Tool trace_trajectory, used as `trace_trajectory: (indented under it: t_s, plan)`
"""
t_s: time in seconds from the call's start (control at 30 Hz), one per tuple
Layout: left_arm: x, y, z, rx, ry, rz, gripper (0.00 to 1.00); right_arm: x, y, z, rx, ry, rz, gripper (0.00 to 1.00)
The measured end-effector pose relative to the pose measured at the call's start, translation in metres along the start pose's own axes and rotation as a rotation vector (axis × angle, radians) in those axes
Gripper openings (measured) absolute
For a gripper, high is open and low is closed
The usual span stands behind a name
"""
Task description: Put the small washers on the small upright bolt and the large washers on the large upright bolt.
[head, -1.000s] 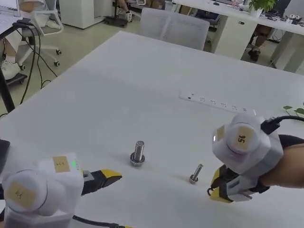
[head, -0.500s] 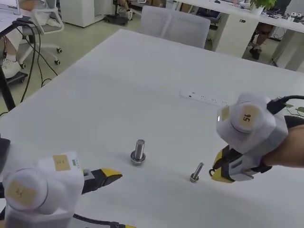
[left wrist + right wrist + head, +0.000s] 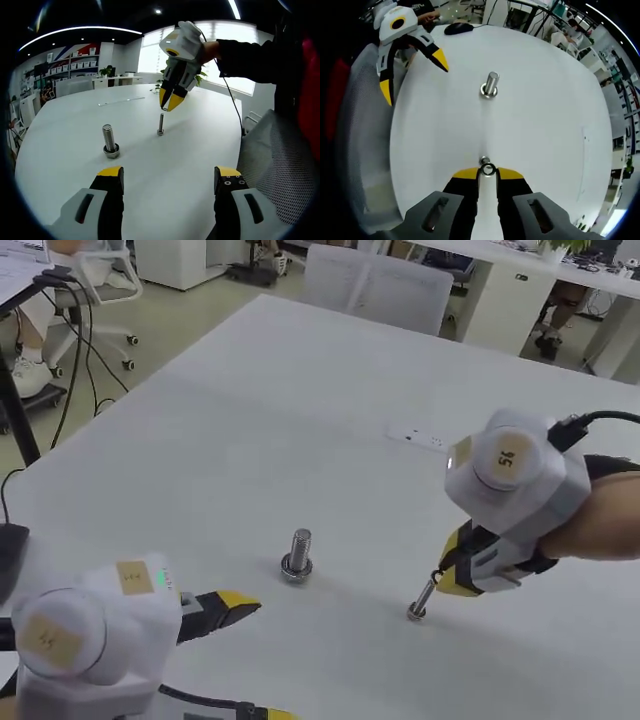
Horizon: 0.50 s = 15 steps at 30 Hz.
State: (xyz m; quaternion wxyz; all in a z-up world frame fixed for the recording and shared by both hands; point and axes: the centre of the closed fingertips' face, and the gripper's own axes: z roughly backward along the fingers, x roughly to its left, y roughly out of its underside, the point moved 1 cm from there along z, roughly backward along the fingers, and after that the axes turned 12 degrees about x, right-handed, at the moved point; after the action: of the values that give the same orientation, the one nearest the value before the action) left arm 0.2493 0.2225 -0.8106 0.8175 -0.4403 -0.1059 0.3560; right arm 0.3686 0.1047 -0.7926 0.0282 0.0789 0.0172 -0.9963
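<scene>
Right hand-held gripper (image 3: 487, 175) apparently grips small washer (image 3: 487, 170) over small bolt (image 3: 421, 598)

On the table (image 3: 250, 420) the large bolt (image 3: 297, 557) stands upright near the front middle. The small bolt (image 3: 420, 600) stands to its right, a little nearer the person. A power strip (image 3: 420, 438) lies farther back, well behind both. The right claw (image 3: 447, 575) hangs just over the small bolt's top with a small washer (image 3: 487, 170) pinched between its jaws. The left claw (image 3: 265, 660) sits at the near left (jaws spread wide) – well apart from the large bolt. A chair (image 3: 375, 290) stands beyond the table's far edge.
</scene>
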Motion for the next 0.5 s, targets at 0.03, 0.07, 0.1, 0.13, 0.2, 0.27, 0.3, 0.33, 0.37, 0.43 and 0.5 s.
trace_trajectory:
  t_s: [0.03,0.07,0.1,0.13,0.2,0.27,0.3,0.33,0.37,0.43,0.5]
  plan:
    - [0.0002,0.0001,-0.0001,0.000,0.000,0.002,0.73,0.0003,0.0002,-0.0013,0.005,-0.001,0.005,0.14]
    - [0.0004,0.0003,-0.0002,0.001,-0.001,0.002,0.73,0.0001,0.0002,-0.0019,0.007,-0.002,0.006,0.14]
    - [0.0006,0.0004,-0.0002,0.000,-0.002,0.003,0.73,-0.0001,0.0002,-0.0026,0.007,-0.004,0.007,0.14]
    - [0.0007,0.0004,-0.0003,0.000,-0.001,0.005,0.73,-0.0002,0.0001,-0.0027,0.006,-0.005,0.006,0.14]
    - [0.0010,0.0008,-0.0005,0.002,-0.002,0.005,0.73,-0.0013,-0.0003,-0.0039,0.007,-0.005,0.007,0.14]
    - [0.0011,0.0008,-0.0007,0.001,-0.003,0.007,0.73,-0.0016,-0.0003,-0.0055,0.008,-0.008,0.008,0.14]
    - [0.0012,0.0009,-0.0007,0.002,-0.003,0.007,0.73,-0.0016,-0.0001,-0.0063,0.010,-0.008,0.009,0.14]
    - [0.0011,0.0012,-0.0007,0.003,-0.002,0.008,0.73,-0.0017,0.0006,-0.0074,0.014,-0.010,0.009,0.14]
    - [0.0012,0.0013,-0.0007,0.003,-0.002,0.008,0.73,-0.0014,0.0010,-0.0082,0.016,-0.012,0.008,0.14]
    - [0.0015,0.0020,-0.0006,0.004,-0.004,0.010,0.73,-0.0014,0.0015,-0.0093,0.017,-0.013,0.007,0.14]
    - [0.0015,0.0022,-0.0006,0.004,-0.003,0.011,0.73,-0.0014,0.0014,-0.0096,0.018,-0.015,0.007,0.14]
